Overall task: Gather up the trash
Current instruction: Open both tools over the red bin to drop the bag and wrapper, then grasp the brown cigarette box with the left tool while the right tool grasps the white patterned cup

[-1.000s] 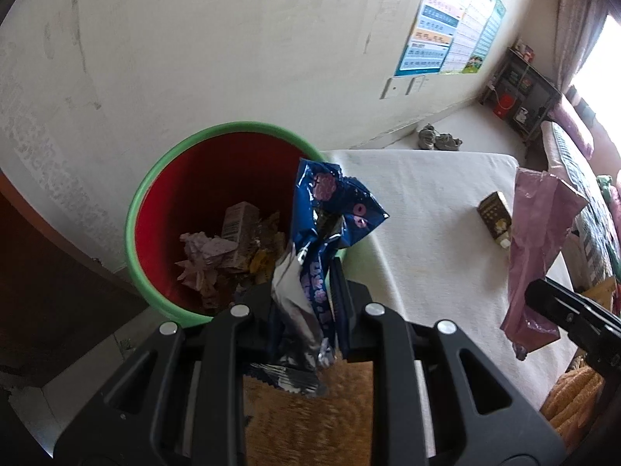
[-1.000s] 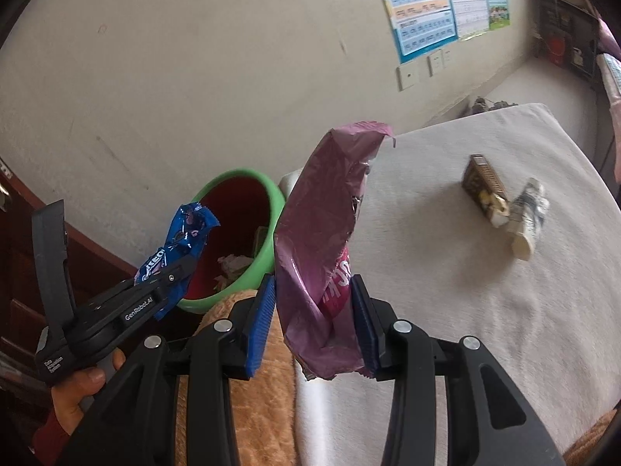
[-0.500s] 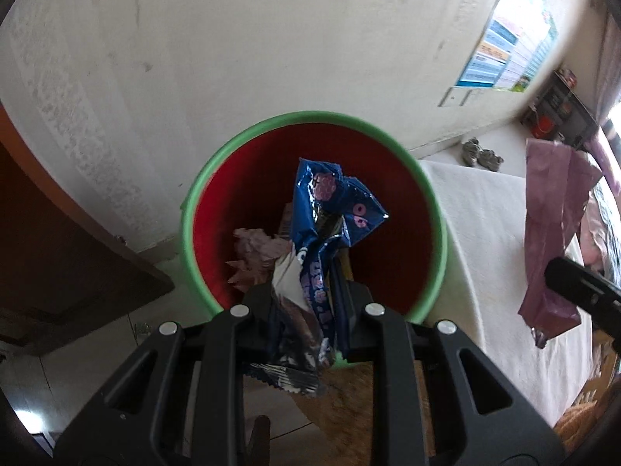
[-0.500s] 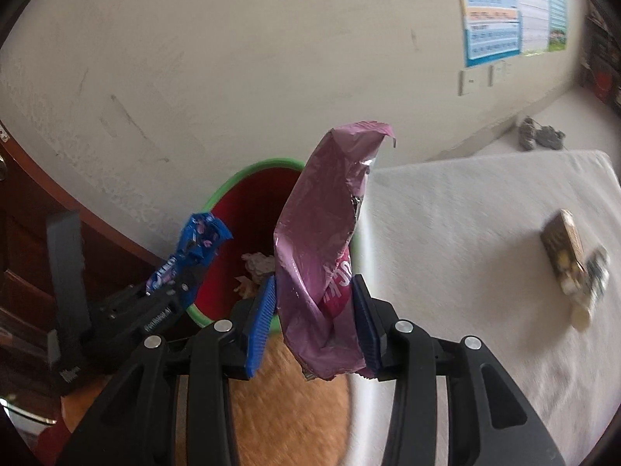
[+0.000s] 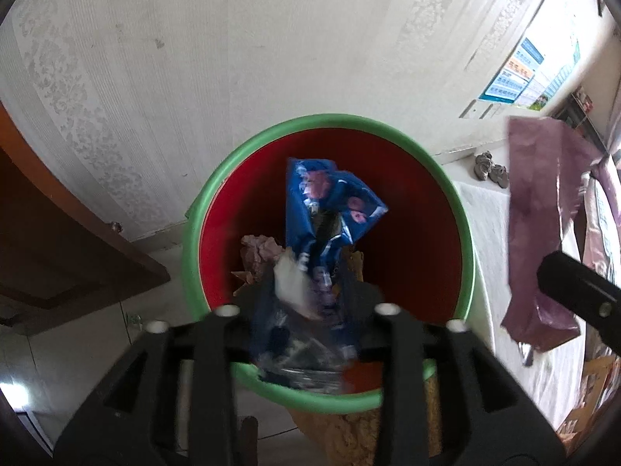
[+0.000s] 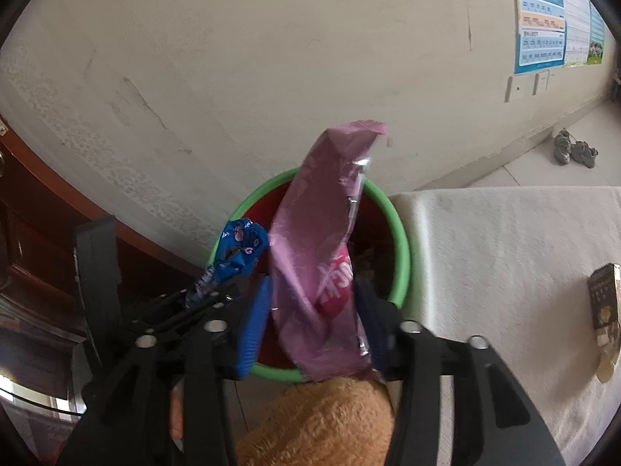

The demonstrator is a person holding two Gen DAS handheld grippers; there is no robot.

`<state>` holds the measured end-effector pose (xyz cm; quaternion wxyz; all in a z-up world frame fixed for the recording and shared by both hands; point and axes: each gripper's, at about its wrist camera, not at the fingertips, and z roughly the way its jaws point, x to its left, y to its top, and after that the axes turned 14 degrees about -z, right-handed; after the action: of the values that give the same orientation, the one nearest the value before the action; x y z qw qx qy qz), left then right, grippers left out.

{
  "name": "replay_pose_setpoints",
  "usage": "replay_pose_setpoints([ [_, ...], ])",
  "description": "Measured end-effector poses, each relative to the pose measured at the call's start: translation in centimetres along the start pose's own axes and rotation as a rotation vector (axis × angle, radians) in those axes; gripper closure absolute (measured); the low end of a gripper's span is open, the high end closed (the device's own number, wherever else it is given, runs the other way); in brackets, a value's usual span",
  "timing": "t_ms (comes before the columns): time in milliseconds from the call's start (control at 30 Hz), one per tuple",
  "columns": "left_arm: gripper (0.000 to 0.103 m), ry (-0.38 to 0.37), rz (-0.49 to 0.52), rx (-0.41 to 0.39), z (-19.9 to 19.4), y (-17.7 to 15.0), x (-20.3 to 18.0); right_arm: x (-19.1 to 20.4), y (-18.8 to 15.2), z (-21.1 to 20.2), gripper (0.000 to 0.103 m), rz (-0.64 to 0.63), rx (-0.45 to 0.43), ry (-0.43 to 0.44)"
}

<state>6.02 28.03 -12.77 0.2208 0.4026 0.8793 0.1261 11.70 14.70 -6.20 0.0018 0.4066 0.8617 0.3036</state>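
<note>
- Pale, scuffed wall (image 6: 271, 58) fills the background, with a poster (image 6: 541, 27) pinned up at the far right and a pair of shoes (image 6: 574, 151) on the floor at its foot.
- Tucked against that wall stands the bin (image 5: 248, 151), green rim around a red inside, crumpled paper (image 5: 260, 248) and scraps already lying at the bottom.
- To one side dark wooden furniture (image 5: 50, 240) crowds in close; on the other, the white-covered table (image 6: 504, 256) butts right up to the bin's rim, so there's little spare room there.
- Left gripper (image 5: 306, 299) hangs directly over the bin's mouth, pointing steeply down, and its jaws are opening now!
- The blue wrapper (image 5: 326, 217) sits between those fingers, smeared with blur at its lower end, its top poking up inside the rim's outline; I can't tell whether the pads are touching it.
- Right gripper (image 6: 310, 310) hovers over the near rim beside the left one, jaws opening as well.
- The pink bag (image 6: 322, 248) stands upright between its blue pads (image 6: 252, 326), top edge leaning over the bin's opening; there's a sliver of gap on the left pad's side.
- Out on the table, well apart from the bin, a small brown carton (image 6: 603, 299) lies near the right edge.
- Something furry and orange-tan (image 6: 318, 423) sits just below the bin's near rim.
</note>
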Motion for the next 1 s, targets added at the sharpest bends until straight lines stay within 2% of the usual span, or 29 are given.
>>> replay_pose_setpoints([
  [33,0.048,-0.001,-0.01,-0.005,0.0,0.0,0.1,0.0,0.2,0.0,0.043,-0.001,-0.007,0.003],
  [200,0.045,0.015,-0.021,-0.006,-0.1,-0.6,0.6,-0.4,-0.2,-0.5,0.041,0.014,-0.022,0.0],
  [267,0.045,0.015,-0.018,0.001,-0.1,-0.9,0.7,-1.5,-1.3,-1.5,0.041,0.031,-0.037,-0.029],
  [367,0.045,0.021,0.001,-0.001,-0.3,-1.5,0.7,-4.3,-3.9,-3.5,0.036,0.069,-0.051,-0.129],
  [467,0.044,0.021,0.018,-0.001,-0.4,-2.0,0.5,-8.5,-7.1,-6.1,0.036,0.144,-0.061,-0.252],
  [567,0.044,0.016,0.037,-0.008,-0.7,-2.5,-0.2,-14.4,-10.6,-9.6,0.036,0.294,-0.084,-0.416],
  [667,0.044,0.001,0.054,-0.016,-1.2,-2.9,-1.2,-20.1,-13.5,-11.9,0.036,0.495,-0.093,-0.499],
  [833,0.044,-0.029,0.116,-0.022,-2.2,-4.1,-3.8,-26.4,-16.3,-11.5,0.036,0.701,-0.062,-0.52],
  [1000,0.042,-0.051,0.191,-0.011,-2.7,-5.5,-6.4,-28.3,-17.3,-8.8,0.036,0.703,0.032,-0.478],
])
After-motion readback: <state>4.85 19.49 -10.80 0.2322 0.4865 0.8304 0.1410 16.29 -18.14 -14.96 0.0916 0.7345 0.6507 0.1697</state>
